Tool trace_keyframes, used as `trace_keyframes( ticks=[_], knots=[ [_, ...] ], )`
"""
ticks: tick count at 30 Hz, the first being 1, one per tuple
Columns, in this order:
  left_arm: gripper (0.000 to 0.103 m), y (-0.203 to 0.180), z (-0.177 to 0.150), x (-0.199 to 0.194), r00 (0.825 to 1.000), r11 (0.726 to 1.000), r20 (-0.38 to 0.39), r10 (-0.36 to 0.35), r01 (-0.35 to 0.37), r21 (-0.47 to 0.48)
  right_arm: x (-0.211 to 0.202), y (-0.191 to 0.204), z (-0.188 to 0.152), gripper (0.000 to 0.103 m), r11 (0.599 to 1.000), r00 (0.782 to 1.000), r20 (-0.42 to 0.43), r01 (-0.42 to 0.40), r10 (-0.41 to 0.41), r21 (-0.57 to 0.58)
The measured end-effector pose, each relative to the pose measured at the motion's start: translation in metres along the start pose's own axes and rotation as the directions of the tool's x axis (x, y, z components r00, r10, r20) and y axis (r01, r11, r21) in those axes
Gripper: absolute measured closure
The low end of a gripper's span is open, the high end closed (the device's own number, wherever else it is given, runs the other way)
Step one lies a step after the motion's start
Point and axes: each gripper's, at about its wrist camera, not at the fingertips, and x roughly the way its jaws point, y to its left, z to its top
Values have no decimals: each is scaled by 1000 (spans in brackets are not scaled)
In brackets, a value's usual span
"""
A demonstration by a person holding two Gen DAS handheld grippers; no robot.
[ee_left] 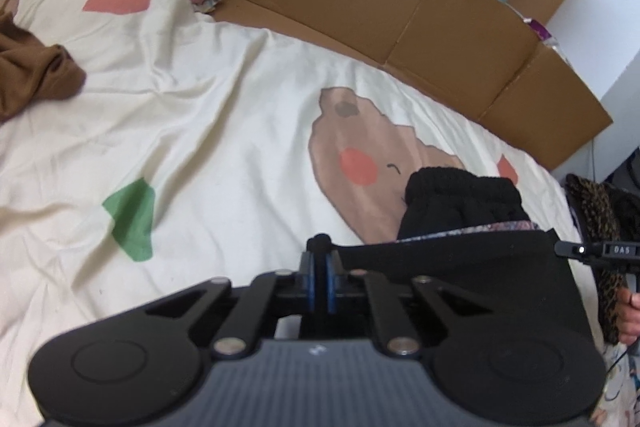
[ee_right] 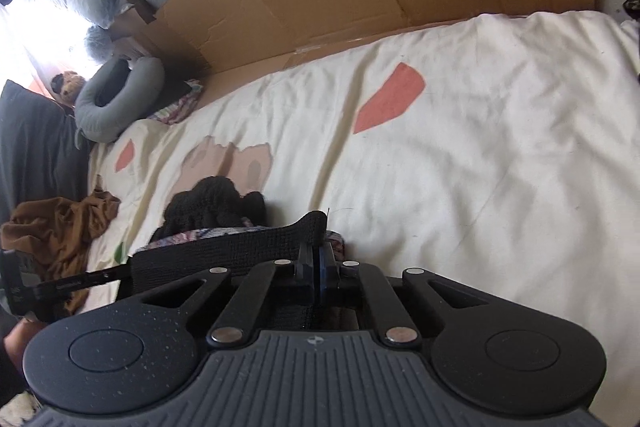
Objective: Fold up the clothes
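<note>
Both claws point(ee_left: 319, 259) point(ee_right: 318, 259) clamped on black garment point(ee_left: 460, 259) over cream patterned bedsheet point(ee_left: 200, 131), cardboard point(ee_left: 400, 7) behind

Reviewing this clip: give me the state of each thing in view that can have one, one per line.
Left gripper: shut on black garment.
Right gripper: shut on black garment.
Black garment: edge stretched between both grippers, rest bunched on quilt.
Brown garment: crumpled, unfolded.
Quilt: spread, wrinkled.

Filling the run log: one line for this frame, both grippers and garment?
left gripper: shut on black knit garment | right gripper: shut on same garment's edge | edge stretched between them over cream printed bedsheet | fold not yet made
</note>
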Motion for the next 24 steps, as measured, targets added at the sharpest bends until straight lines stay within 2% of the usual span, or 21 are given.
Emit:
trace_keyframes(
  ticks=[3, 5, 8, 12, 14, 23, 24],
  knots=[
    [95, -1, 0, 6, 1000, 1000, -18, 11, -11, 7, 5, -1, -1, 102, 1000, 1000, -13, 8, -8, 2],
    [87, -1, -2, 9, 999, 1000, -31, 18, -17, 13, 9, 1, -2, 102, 1000, 1000, -28, 14, -14, -5],
    [86, -2, -3, 10, 999, 999, -42, 23, -22, 24, 15, 6, -3, 99, 999, 998, -50, 30, -32, -29],
    [84, -2, -3, 12, 998, 999, -52, 27, -26, 27, 22, 10, -6, 75, 997, 995, -70, 63, -66, -55],
    [81, -3, -3, 14, 998, 999, -55, 32, -30, 31, 26, 14, -9, 66, 994, 994, -75, 77, -83, -79],
    [74, -18, -5, 19, 995, 991, -59, 75, -69, 111, 39, 38, -16, 66, 954, 985, -69, 138, -161, -265],
    [73, -19, -4, 20, 995, 992, -58, 77, -70, 106, 40, 40, -16, 71, 949, 984, -69, 140, -165, -283]
  ],
)
